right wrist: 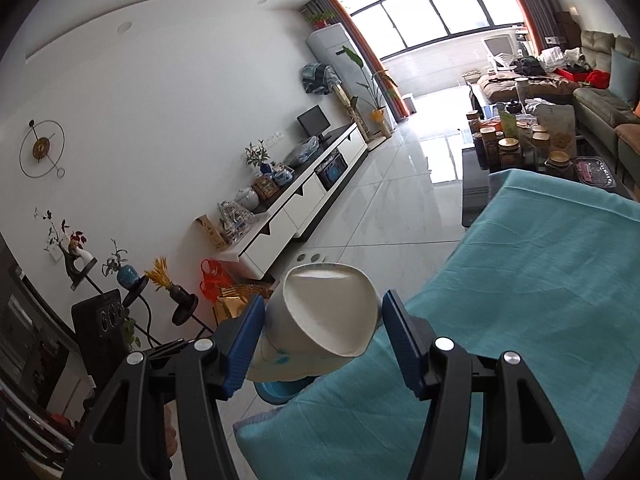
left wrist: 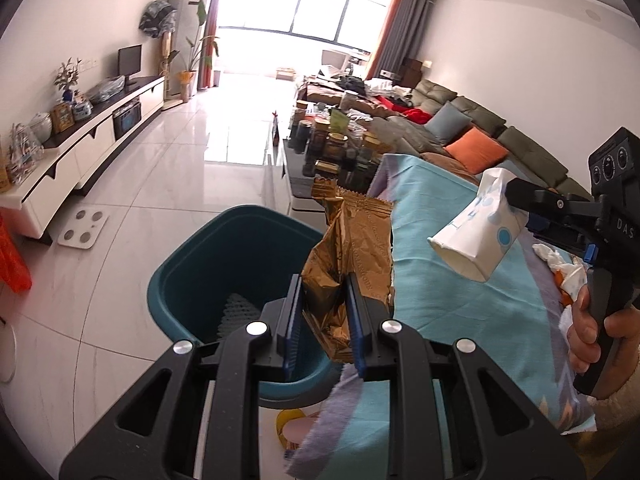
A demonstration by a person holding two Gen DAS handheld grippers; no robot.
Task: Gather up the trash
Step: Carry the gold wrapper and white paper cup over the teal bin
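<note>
left gripper (left wrist: 322, 320) clamps a crumpled gold wrapper (left wrist: 352, 248), held over the edge of the teal bin (left wrist: 224, 248) on the floor beside the tabletop. right gripper (right wrist: 322, 340) grips a squashed white paper cup (right wrist: 320, 320) with blue dots, above the teal cloth (right wrist: 520, 280) near its edge.

A lived-in home's sitting room. A long olive-green sectional sofa (left wrist: 476, 120) with orange and blue cushions lines one wall; opposite it runs a low white-and-black media cabinet (right wrist: 304, 200) carrying a small black screen (right wrist: 314, 120), vases and ornaments. Glossy white floor tiles (left wrist: 160, 160) lead to a wide window (left wrist: 304, 12) with orange-and-grey curtains, beside a tall white standing air conditioner (right wrist: 340, 56) and potted plant (left wrist: 196, 52).
</note>
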